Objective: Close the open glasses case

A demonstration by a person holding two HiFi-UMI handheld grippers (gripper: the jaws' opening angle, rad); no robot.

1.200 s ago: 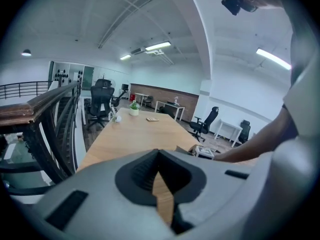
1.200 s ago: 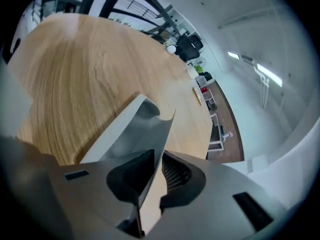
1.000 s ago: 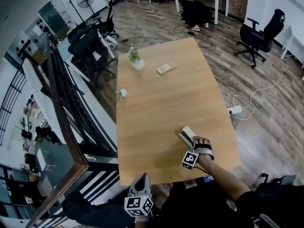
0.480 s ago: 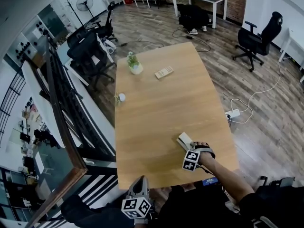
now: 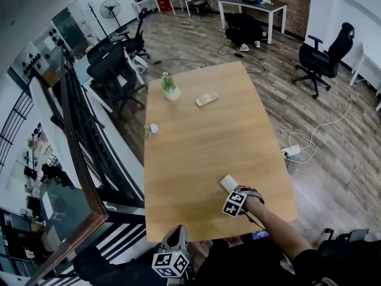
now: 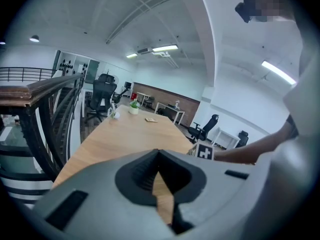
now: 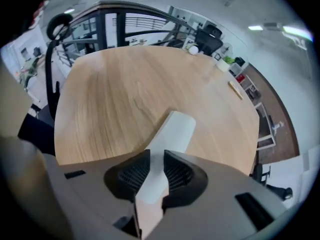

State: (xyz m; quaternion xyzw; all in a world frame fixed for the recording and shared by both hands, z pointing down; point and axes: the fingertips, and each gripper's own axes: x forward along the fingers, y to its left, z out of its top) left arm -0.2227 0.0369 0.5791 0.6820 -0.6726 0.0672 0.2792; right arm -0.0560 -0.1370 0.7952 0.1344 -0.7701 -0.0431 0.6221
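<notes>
Now the left gripper [image 6: 159, 155] hangs at the bottom of the head view, by the near edge of the table [image 5: 190, 148]. Its jaws are drawn together with nothing between them.

To its right, the right gripper [image 5: 231, 191] points steeply down at the lower right part of the tabletop, and its jaws have just been closing. In the right gripper view the ribbed pads press on both flanks of the pale glasses case [image 7: 176, 128], which runs out from between them and lies on the wood. A second ago the case showed a darker open half beside a raised lid. Now the head view gives one compact pale block, so the lid seems to be down. I judge the closing done or nearly so, though nothing here shows whether the catch has snapped home.

The table is light wood and mostly bare. Toward its far end sit a small white round thing [image 5: 153, 128] near the left edge, a potted plant [image 5: 171, 88] and a flat remote-like object [image 5: 206, 99].

A dark railing [image 5: 71, 136] runs down the left of the frame, with black office chairs [image 5: 113, 70] beyond it. Desks [image 5: 253, 5] stand at the top. Another black chair [image 5: 324, 61] sits at the upper right. A power strip [image 5: 292, 151] with a white cable lies on the plank floor to the right of the table.
</notes>
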